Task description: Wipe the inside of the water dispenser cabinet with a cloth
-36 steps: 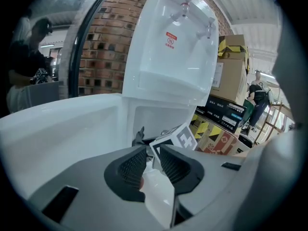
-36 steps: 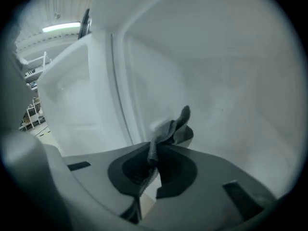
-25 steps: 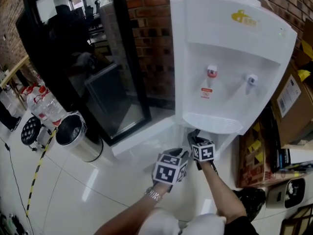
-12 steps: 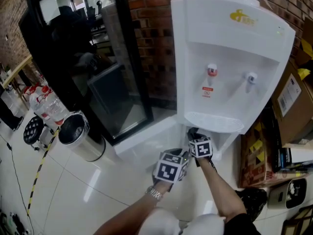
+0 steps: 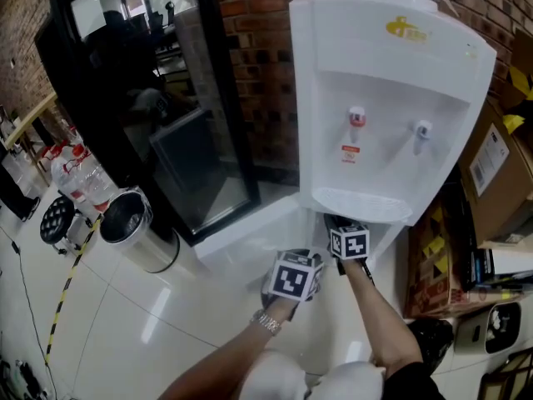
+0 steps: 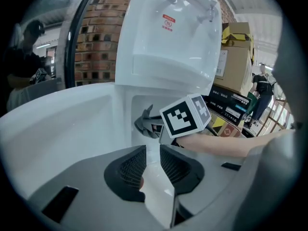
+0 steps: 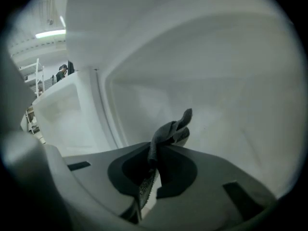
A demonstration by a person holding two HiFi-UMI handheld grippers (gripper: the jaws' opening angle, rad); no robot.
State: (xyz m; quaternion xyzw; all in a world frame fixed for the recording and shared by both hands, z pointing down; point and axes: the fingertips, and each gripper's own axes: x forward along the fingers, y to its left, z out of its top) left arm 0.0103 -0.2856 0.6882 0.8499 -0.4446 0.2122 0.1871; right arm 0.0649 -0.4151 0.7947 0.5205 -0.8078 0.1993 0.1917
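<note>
Cloth: a dark grey cloth (image 7: 171, 129) pokes past the jaw tips inside the dispenser cabinet (image 7: 216, 81), near its white wall; contact unclear.
Right gripper (image 7: 159, 150): clamped on the cloth's bunched fold.
Left gripper (image 6: 153, 153): jaws narrowly apart, apparently holding nothing, just outside by the open cabinet door (image 6: 57, 129).
Handling: probably soft, light and limp, so it would bunch rather than push; a hold near the fold seems best, leaving a tuft free to press flat.

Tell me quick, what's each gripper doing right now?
Left gripper: jaws slightly apart, nothing between them.
Right gripper: shut on the grey cloth.
</note>
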